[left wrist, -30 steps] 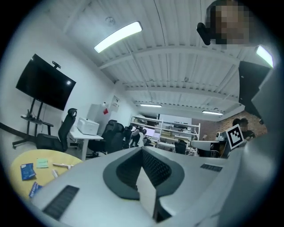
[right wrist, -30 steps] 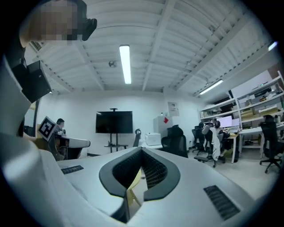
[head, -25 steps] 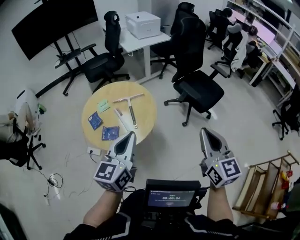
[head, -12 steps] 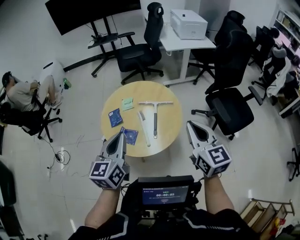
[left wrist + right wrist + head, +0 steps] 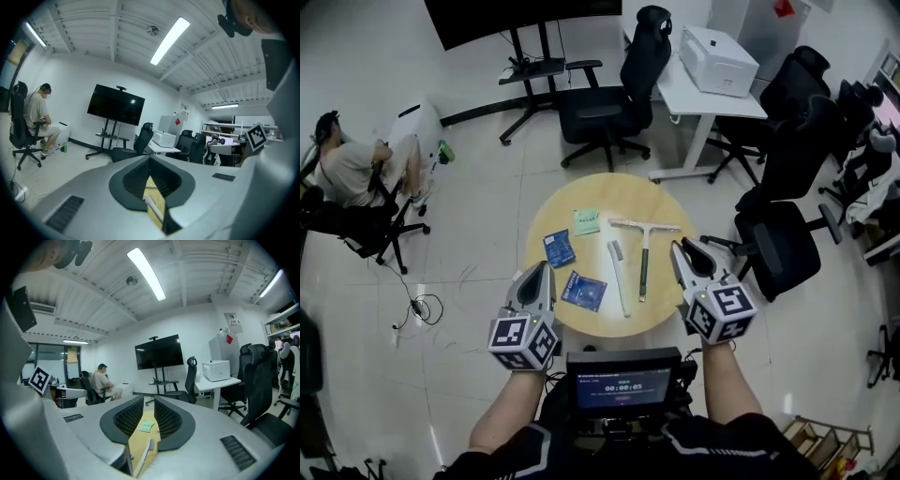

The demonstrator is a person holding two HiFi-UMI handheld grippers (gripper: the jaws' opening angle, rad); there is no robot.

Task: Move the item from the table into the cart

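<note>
A round wooden table [image 5: 661, 204] stands just ahead of both grippers. On it lie a green packet [image 5: 586, 221], two blue packets [image 5: 558, 247] [image 5: 583, 290], a white brush [image 5: 619, 267] and a T-shaped squeegee [image 5: 644, 251]. My left gripper [image 5: 536, 274] hovers at the table's near left edge by the nearer blue packet, jaws together at the tip [image 5: 150, 157] and holding nothing. My right gripper [image 5: 682, 251] hovers at the near right edge beside the squeegee. Its jaws [image 5: 149, 398] are opening, with a narrow gap and nothing between them; the brush and green packet show through the gap.
Black office chairs [image 5: 605, 108] [image 5: 783, 239] ring the table at the back and right. A white desk with a printer [image 5: 717, 58] stands behind, and a TV stand [image 5: 530, 66] at the back left. A person sits at far left [image 5: 347, 178]. A wooden rack [image 5: 820, 433] shows at lower right.
The view has swung and closed in on the table, which now lies right in front of both grippers. The wooden rack has slid to the lower right corner.
</note>
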